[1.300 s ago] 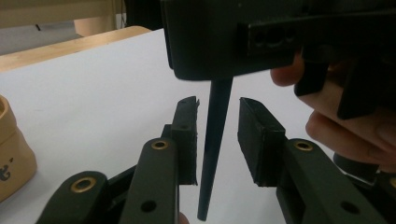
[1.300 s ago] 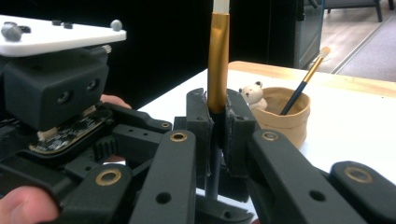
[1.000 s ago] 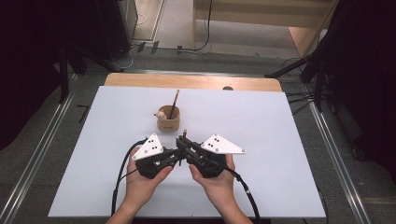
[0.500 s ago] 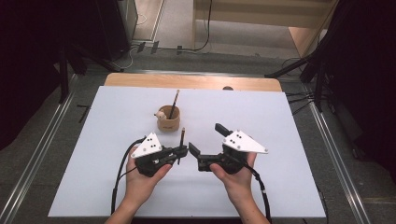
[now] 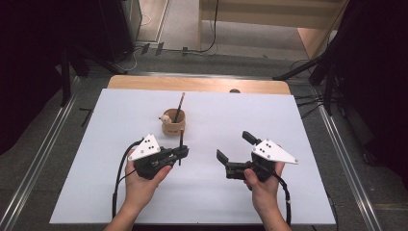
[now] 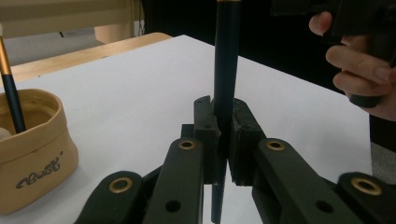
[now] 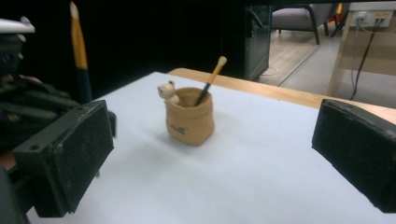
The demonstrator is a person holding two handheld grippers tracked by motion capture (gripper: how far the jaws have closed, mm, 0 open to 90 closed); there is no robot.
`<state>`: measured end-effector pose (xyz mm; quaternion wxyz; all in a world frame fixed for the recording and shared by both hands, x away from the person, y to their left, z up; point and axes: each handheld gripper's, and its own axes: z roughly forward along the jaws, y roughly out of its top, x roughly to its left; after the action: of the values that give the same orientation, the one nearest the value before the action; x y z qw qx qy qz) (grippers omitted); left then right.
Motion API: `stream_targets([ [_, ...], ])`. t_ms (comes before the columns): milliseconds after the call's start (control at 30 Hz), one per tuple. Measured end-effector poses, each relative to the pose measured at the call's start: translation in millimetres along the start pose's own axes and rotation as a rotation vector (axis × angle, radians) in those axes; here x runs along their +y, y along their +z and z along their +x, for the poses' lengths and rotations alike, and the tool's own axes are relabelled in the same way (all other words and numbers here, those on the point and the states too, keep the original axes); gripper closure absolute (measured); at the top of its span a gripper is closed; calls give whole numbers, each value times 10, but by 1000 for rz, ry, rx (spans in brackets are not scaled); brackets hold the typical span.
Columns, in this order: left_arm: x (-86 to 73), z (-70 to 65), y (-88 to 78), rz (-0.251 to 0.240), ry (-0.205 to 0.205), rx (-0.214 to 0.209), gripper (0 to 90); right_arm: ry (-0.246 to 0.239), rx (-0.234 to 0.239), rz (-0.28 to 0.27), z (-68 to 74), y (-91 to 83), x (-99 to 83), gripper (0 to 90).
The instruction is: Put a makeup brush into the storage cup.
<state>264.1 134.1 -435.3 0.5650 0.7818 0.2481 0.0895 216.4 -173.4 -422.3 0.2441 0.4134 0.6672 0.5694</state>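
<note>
High view: left gripper (image 5: 182,153) jaws clamped on pencil (image 5: 181,148); right gripper (image 5: 235,150) jaws just opened, empty; holder (image 5: 172,124) insertion pending.

A thin dark pencil (image 6: 226,70) with a gold band stands upright, clamped between the left gripper's (image 5: 182,152) fingers (image 6: 205,126), near the tan pot (image 5: 172,126).

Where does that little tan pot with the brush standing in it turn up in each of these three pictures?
High view: the tan pot sits left of centre on the white table, just beyond the left claw.
Left gripper view: tan pot at the far left edge, partly cut off.
Right gripper view: tan pot near the middle, between the two jaws.
Shared landmark: the dark brush leaning in the pot.
</note>
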Motion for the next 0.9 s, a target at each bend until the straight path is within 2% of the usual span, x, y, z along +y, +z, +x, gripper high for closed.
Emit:
stream_targets([
  [267, 0, -2, -18, -3, 6, 6, 850, -19, -43, 42, -226, -186, -186, 0],
  [500, -1, 14, -38, -6, 6, 12, 849, -27, -68, 35, -412, -382, -304, 0],
  [667, 5, 16, -41, -8, 10, 19, 849, -20, -101, 45, -538, -489, -403, 0],
  [900, 13, 43, -29, -8, -3, 22, 849, 18, -152, 24, -727, -657, -564, 0],
])
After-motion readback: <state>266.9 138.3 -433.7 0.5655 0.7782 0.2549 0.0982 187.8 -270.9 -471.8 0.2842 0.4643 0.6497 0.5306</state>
